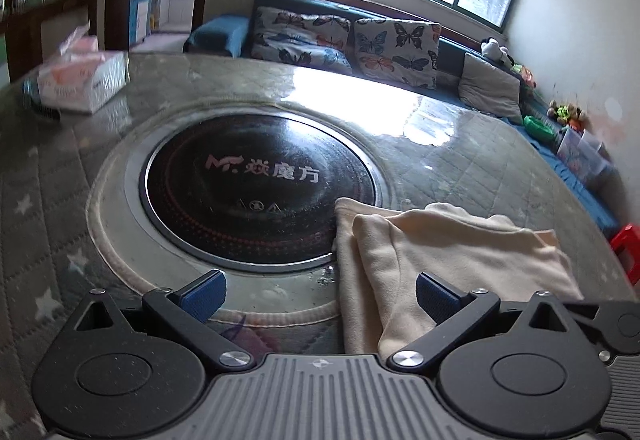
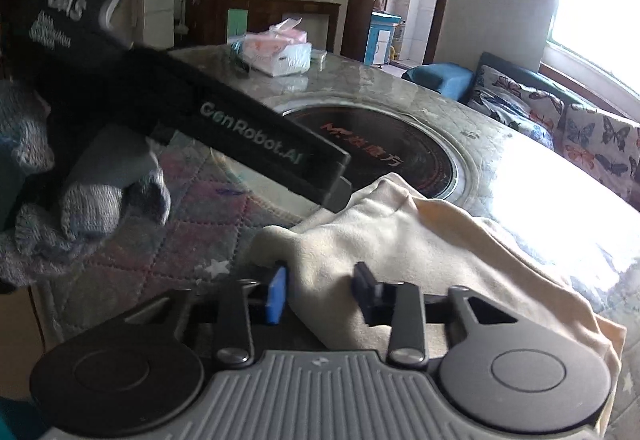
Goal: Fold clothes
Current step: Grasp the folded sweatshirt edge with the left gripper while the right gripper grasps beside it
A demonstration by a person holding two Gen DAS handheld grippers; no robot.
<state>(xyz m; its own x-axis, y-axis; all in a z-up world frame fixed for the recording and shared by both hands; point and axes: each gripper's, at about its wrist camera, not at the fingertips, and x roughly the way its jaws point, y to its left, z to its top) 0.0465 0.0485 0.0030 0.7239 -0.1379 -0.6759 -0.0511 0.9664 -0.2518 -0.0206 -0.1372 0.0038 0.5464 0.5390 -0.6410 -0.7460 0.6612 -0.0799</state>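
Note:
A cream garment (image 1: 448,256) lies folded on the round table, partly over the edge of the black hotplate (image 1: 256,192). My left gripper (image 1: 320,294) is open and empty, its right finger over the garment's near edge. In the right wrist view the same garment (image 2: 420,240) lies bunched, and my right gripper (image 2: 322,294) has its jaws partly closed around a raised fold of it. The left gripper's black body (image 2: 256,144), held by a gloved hand (image 2: 80,200), crosses the upper left of that view above the cloth.
A quilted grey star-pattern cover (image 1: 44,224) lies under the table's glass top. A tissue box (image 1: 84,80) stands at the far left of the table. A sofa with butterfly cushions (image 1: 344,44) runs behind the table below the window. A red stool (image 1: 628,244) stands at the right.

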